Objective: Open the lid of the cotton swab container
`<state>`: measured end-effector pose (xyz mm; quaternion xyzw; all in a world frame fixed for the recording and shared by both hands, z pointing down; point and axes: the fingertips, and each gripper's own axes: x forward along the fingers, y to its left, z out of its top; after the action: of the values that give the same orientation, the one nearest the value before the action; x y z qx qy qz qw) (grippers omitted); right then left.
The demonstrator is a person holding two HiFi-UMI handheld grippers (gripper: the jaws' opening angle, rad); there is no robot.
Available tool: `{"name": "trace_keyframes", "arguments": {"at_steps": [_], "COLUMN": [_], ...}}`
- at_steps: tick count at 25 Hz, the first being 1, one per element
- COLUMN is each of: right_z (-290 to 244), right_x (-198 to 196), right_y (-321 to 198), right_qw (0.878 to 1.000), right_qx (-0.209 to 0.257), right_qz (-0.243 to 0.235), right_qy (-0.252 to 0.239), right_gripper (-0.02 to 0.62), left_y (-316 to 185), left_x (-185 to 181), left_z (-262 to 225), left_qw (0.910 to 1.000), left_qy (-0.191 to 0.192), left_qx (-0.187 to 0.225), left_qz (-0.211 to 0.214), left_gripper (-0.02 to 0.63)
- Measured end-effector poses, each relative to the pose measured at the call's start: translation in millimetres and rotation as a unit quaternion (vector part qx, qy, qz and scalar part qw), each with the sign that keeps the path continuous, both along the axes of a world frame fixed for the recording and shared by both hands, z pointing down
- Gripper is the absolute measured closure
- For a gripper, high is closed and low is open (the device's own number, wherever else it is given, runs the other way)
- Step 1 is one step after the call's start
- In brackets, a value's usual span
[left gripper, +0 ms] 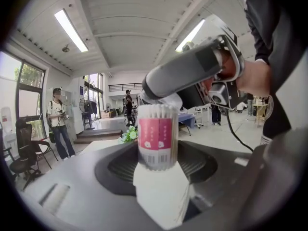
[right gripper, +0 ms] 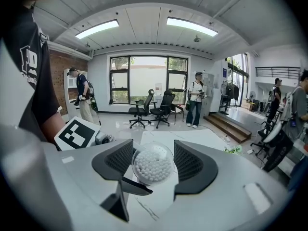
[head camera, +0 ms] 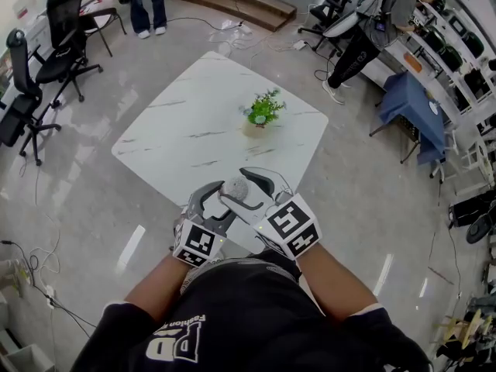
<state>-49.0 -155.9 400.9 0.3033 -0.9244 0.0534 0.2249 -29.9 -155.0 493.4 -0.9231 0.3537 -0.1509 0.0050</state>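
Left gripper [left gripper: 159, 177]: we've got it clamped on the container [left gripper: 155, 137], gripping it low on the body.
Right gripper [right gripper: 153, 161]: jaws wide apart, one on either side of the container's top, not squeezing.
Container: held above the table's [head camera: 194, 130] near corner, between our two grippers.

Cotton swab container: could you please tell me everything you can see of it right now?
The cotton swab container is a clear plastic cylinder packed with white-tipped swabs, with a pink label and a barcode round its wall. The left gripper clamps its lower part, above the near edge of the white marble table. The right gripper has its jaws apart on either side of the round clear top, not pressing it. The lid seems to be on.
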Motion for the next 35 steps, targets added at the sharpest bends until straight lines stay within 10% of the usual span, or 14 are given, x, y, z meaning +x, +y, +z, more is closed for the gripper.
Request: {"name": "trace_keyframes", "arguments": {"at_steps": [35], "right_z": [5.8], "right_x": [20.3], "right_y": [12.8], "right_qw": [1.0], "right_qx": [-0.018], "right_qz": [0.007], "right_qy": [-0.025], "right_gripper": [0.359], "left_y": [-25.7], "left_x": [-32.8], "left_z": [-21.7], "left_qw": [0.9948], "left_qy": [0.083], "left_qx": [-0.016], "left_qz": [-0.057], "left_gripper": [0.304]}}
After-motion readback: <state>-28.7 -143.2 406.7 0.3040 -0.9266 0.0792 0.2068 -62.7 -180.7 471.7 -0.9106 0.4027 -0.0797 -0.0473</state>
